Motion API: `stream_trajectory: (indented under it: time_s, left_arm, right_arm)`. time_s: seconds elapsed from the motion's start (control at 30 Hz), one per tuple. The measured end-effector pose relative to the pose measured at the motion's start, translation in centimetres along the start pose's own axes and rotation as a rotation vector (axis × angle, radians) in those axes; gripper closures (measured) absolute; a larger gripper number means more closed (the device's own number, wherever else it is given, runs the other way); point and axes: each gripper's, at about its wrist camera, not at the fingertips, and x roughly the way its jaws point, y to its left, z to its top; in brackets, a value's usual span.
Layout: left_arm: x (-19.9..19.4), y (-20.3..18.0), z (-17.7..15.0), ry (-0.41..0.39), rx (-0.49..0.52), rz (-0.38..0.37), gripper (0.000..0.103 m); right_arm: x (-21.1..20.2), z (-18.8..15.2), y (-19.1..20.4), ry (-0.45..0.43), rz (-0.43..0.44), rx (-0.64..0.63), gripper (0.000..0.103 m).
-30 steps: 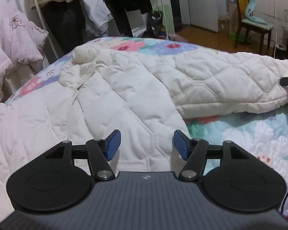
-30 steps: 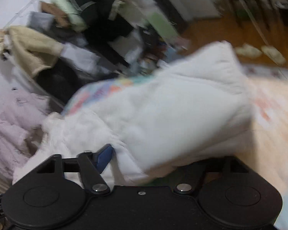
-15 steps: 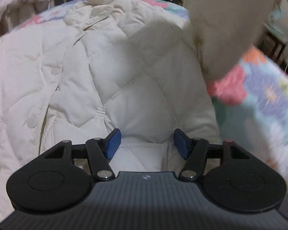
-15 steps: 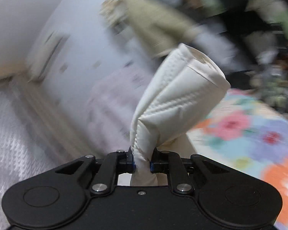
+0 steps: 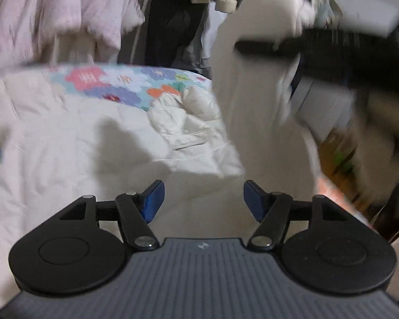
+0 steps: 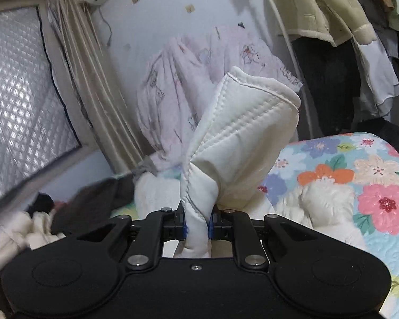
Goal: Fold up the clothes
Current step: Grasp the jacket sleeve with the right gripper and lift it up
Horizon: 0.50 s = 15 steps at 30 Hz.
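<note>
Left wrist view: the left gripper (image 5: 201, 199) hovers with its 2 blue-padded fingers spread wide and nothing between them, just above the cream quilted jacket (image 5: 66, 143) laid across the floral bedspread (image 5: 114, 79); the jacket's collar (image 5: 183, 122) lies bunched toward the far side, and a blurred length of the same cream fabric, the sleeve (image 5: 255, 106), hangs raised at right from the dark, blurred shape of the other tool. Right wrist view: the right gripper (image 6: 196, 226) has its 2 fingers pinched tight on the sleeve cuff (image 6: 242, 138), which stands up out of the jaws above the bed, its stitched edge fanning open; the pink duvet (image 6: 199, 69) is heaped against the wall beyond, and hanging coats (image 6: 321, 13) fill the rack at right. The step in hand appears to be the 1st sleeve fold, with the cuff lifted clear of the bed and not yet laid down. The next move likely calls for carrying the cuff across the jacket's body and setting it flat over the chest before letting go, while the free left tool could pin or smooth the body so the padded cloth does not drag along with it.
</note>
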Motion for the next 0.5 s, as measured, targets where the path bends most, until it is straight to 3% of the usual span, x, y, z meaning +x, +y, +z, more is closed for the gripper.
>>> stream_trajectory:
  time_s: [0.13, 0.3, 0.4, 0.5]
  left_arm:
    - [0.2, 0.3, 0.2, 0.01, -0.026, -0.043, 0.038]
    - [0.2, 0.5, 0.1, 0.026, -0.024, -0.077, 0.038]
    - [0.8, 0.3, 0.4, 0.036, 0.004, -0.103, 0.035]
    - [3.4, -2.1, 1.1, 0.133, 0.077, -0.016, 0.035]
  right_arm:
    - [2.3, -0.9, -0.6, 0.067, 0.056, 0.04, 0.086]
    - [2.8, -0.9, -1.1, 0.075, -0.008, -0.052, 0.086]
    - [2.4, -0.4, -2.3, 0.081, 0.032, 0.024, 0.086]
    - [2.1, -1.1, -2.3, 0.066, 0.005, 0.022, 0.086]
